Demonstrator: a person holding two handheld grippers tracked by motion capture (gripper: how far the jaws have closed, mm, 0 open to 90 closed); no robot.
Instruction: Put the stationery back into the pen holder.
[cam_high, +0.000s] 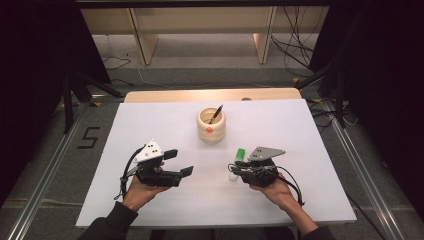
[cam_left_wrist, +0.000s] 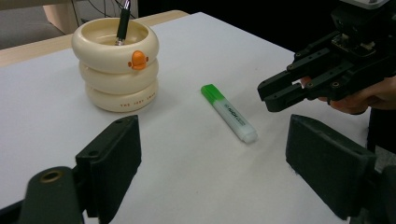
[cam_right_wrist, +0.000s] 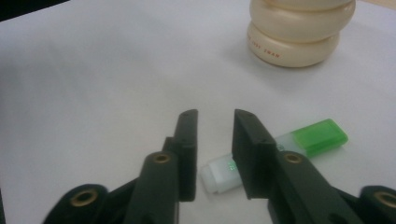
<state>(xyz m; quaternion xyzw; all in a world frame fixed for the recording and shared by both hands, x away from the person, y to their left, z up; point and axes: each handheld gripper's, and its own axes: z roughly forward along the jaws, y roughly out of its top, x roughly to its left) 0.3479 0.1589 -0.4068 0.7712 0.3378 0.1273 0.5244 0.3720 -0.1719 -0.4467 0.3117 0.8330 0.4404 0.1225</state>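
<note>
A green-capped highlighter (cam_high: 239, 159) (cam_left_wrist: 229, 113) (cam_right_wrist: 317, 136) lies flat on the white table sheet (cam_high: 150, 120). Behind it stands a cream ring-shaped pen holder (cam_high: 211, 129) (cam_left_wrist: 116, 70) (cam_right_wrist: 299, 32) with an orange beak mark and a dark pen (cam_high: 216, 114) (cam_left_wrist: 123, 21) in it. My right gripper (cam_high: 234, 167) (cam_right_wrist: 215, 126) (cam_left_wrist: 275, 93) hovers over the highlighter's white end. Its jaws stand a narrow gap apart, with bare sheet between the tips. My left gripper (cam_high: 181, 161) (cam_left_wrist: 212, 154) is wide open and empty, to the left of the highlighter and pointing at it.
The sheet lies on a wooden table whose far edge (cam_high: 210, 95) shows behind the holder. Black stands and cables (cam_high: 300, 45) are on the floor beyond. Metal rails (cam_high: 45, 175) run along both sides of the table.
</note>
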